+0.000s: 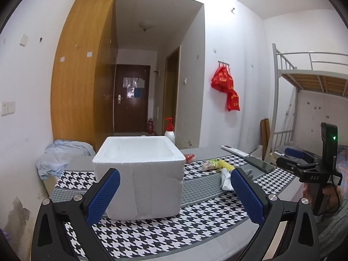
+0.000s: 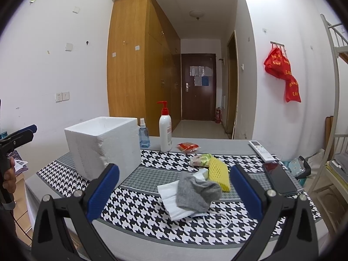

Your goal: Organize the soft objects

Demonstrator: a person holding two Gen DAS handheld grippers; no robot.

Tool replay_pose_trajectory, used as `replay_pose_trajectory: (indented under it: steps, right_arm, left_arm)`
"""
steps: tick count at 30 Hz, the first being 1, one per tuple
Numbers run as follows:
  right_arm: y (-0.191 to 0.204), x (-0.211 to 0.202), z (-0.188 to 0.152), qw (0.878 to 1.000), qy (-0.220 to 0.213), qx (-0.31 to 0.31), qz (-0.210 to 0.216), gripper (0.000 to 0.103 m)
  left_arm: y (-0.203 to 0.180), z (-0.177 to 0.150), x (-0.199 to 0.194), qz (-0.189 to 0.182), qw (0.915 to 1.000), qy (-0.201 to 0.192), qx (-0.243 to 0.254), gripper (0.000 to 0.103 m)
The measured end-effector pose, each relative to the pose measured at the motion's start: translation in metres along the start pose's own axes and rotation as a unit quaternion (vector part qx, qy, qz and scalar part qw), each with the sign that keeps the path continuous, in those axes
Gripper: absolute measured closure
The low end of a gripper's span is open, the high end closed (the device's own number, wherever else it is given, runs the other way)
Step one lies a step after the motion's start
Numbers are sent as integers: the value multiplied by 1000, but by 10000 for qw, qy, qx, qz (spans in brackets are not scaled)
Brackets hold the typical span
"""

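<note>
- Soft things lie in a loose heap on the table [image 2: 152, 158], which is covered by a houndstooth cloth: a grey sock [image 2: 196, 192] lies on top of a folded white cloth [image 2: 171, 200], with a face mask [image 2: 208, 217] partly under them, its ear loop trailing towards the camera.
- Yellow foam netting [image 2: 218, 173] touches the far side of the sock; a small wrapped packet [image 2: 200, 159] lies just behind it.
- White foam box [image 1: 139, 174], open at the top, stands upright on the table to the left of the heap.
- Left tongs [image 1: 175, 195] are spread wide and hold nothing, pointing at the near side of the box.
- Right tongs [image 2: 174, 195] are likewise spread and empty, with the sock between their blue pads in the picture.
- Pump bottle [image 2: 165, 128], spray bottle [image 2: 144, 136], red packet [image 2: 188, 146], remote control [image 2: 261, 150] and phone [image 2: 279, 180] sit towards the table's far and right edges.
</note>
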State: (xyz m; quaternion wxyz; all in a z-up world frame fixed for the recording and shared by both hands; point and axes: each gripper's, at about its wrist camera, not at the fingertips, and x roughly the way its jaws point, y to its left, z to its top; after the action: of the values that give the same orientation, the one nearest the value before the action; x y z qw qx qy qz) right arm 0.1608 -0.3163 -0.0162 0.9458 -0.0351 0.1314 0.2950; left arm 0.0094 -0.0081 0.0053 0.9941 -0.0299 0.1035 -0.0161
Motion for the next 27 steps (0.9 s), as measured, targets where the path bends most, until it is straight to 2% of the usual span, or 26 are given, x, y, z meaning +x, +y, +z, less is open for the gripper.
replay_pose_trajectory:
  steps: [19, 27]
  right_arm:
    - [-8, 11, 2, 9999, 130, -18, -83, 0]
    - [-11, 19, 0, 9997, 210, -9, -78, 0]
  left_arm:
    - [-22, 6, 25, 6, 9999, -24, 128, 1]
    - [-33, 6, 44, -18, 9998, 160, 138, 1]
